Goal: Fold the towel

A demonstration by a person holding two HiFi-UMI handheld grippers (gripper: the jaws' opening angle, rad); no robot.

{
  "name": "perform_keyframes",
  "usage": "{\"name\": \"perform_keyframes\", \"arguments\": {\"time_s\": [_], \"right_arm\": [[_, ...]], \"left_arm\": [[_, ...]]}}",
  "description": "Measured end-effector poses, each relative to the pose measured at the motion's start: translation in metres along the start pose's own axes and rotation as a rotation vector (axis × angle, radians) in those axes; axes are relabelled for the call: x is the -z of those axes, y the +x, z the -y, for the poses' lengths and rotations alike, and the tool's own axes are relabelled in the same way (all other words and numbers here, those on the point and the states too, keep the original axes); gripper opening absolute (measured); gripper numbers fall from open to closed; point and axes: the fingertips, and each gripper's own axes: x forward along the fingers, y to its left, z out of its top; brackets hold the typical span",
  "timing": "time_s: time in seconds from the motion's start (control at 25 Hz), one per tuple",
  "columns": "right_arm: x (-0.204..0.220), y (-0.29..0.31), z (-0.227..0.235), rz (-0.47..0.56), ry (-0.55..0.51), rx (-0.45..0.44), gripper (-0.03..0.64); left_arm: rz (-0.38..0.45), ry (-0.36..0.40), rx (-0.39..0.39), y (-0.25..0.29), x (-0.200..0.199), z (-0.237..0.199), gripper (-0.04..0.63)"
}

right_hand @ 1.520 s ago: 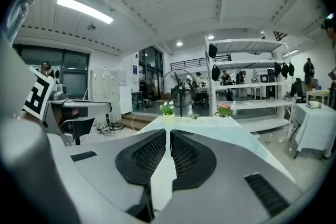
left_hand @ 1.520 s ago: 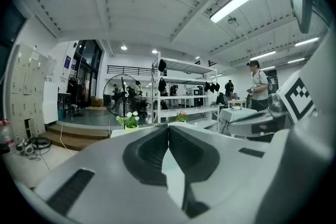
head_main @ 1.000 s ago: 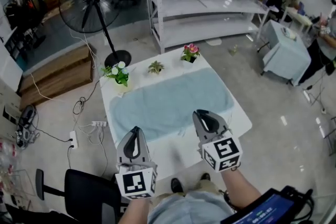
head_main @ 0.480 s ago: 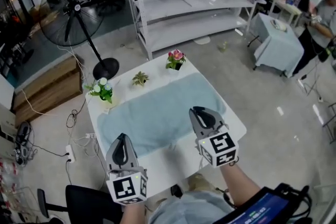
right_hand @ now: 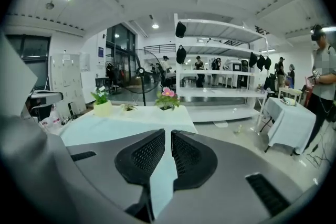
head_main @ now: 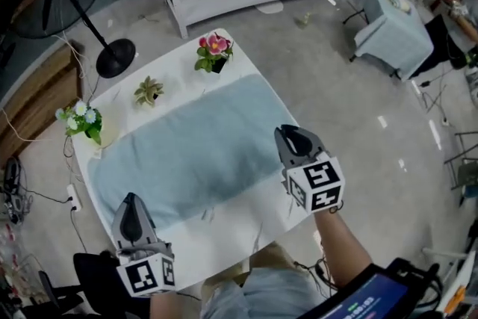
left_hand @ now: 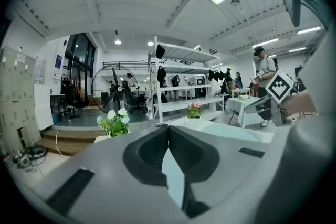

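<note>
Outward toward the near corners of the towel [head_main: 194,146], spread flat on the counter [head_main: 231,228], the left gripper [head_main: 131,198] and right gripper [head_main: 288,134] have been carried. The left is pressed together, empty; the right's jaws have just been opening a crack, with nothing between. Limp, light cloth is judged best pinched at its corners.

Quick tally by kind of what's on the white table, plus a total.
Towel: 1
Potted plants: 3 (pink-flowered plant, small green plant, white-flowered plant)
Total: 4
</note>
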Motion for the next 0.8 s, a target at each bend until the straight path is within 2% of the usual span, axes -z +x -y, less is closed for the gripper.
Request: {"name": "perform_keyframes", "arguments": {"time_s": [0.24, 0.36, 0.52, 0.64, 0.76, 0.8], "right_arm": [[0.051, 0.043, 0.069, -0.150, 0.024, 0.014, 0.165], [0.074, 0.063, 0.089, -0.215, 0.043, -0.002, 0.192], [0.097, 0.085, 0.098, -0.287, 0.061, -0.045, 0.195], [0.104, 0.092, 0.096, -0.311, 0.128, -0.106, 0.193], [0.100, 0.096, 0.101, -0.314, 0.170, -0.126, 0.156], [0.098, 0.096, 0.105, -0.312, 0.153, -0.107, 0.112]], "left_arm": [[-0.107, 0.017, -0.046, 0.031, 0.041, 0.003, 0.008], [-0.154, 0.016, -0.081, 0.041, 0.057, -0.001, 0.008], [-0.192, 0.017, -0.105, 0.055, 0.070, -0.004, 0.008], [-0.208, 0.018, -0.119, 0.060, 0.075, -0.003, 0.008], [-0.208, 0.014, -0.128, 0.064, 0.073, -0.003, 0.008], [-0.208, 0.012, -0.129, 0.063, 0.071, -0.003, 0.008]]}}
